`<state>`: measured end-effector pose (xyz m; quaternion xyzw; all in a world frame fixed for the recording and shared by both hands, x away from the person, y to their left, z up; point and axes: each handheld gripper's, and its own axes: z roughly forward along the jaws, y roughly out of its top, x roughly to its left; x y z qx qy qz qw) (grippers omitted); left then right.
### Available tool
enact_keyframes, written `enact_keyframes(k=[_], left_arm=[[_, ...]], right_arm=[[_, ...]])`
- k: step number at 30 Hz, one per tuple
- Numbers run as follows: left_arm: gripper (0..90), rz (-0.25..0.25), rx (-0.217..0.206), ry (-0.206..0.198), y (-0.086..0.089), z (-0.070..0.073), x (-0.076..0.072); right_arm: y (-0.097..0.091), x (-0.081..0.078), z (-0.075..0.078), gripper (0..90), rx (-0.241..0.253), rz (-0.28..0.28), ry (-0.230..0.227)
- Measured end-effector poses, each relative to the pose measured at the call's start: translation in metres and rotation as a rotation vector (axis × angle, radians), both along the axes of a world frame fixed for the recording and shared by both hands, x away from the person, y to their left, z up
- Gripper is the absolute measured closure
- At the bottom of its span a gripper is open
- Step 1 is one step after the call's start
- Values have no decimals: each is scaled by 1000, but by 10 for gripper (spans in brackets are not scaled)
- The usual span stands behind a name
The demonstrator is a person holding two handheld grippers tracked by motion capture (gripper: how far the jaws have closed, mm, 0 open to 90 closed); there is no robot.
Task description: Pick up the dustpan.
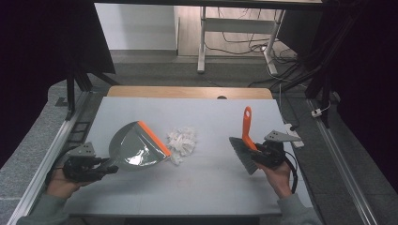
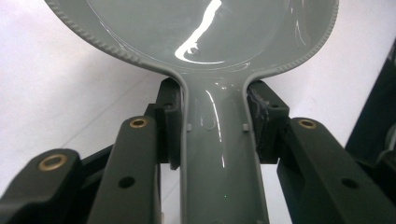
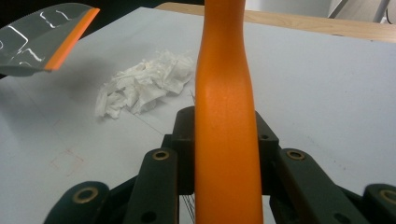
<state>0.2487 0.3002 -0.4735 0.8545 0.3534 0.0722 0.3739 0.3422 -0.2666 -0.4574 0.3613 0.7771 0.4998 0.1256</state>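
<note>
A grey dustpan with an orange lip lies on the white table top, its lip facing a heap of crumpled white paper scraps. My left gripper is shut on the dustpan's handle, a pad pressed on each side. On the right, my right gripper is shut on the orange handle of a hand brush; its grey bristles hang toward the table and the handle points away. The paper scraps and the dustpan's orange lip show ahead in the right gripper view.
The white table top ends in a wooden strip at the far side. Metal rails run along both sides. A white desk frame and loose cables lie on the floor beyond.
</note>
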Motion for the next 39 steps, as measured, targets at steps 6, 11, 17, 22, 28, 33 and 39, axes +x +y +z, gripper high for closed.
enact_keyframes(k=[6, 11, 17, 22, 28, 33, 39], left_arm=[[615, -18, 30, 38, 0, -10, -2], [614, -11, 41, 49, 2, -13, -5], [614, -20, 79, 74, 2, -20, -9], [614, -32, 102, 85, 0, -23, -10], [614, -51, 126, 93, -3, -26, -7], [614, -49, 131, 101, -4, -27, -7], [614, -38, 128, 97, -3, -28, -6]], right_arm=[[3, 2, 0, 700, -14, 1, -1], [10, 5, -3, 700, -24, 9, 6], [18, 7, -4, 700, -32, 21, 5], [24, 9, -3, 700, -35, 29, 2], [30, 13, -3, 700, -36, 36, 4], [37, 16, -3, 700, -31, 41, 6], [44, 18, -2, 700, -30, 51, 6]])
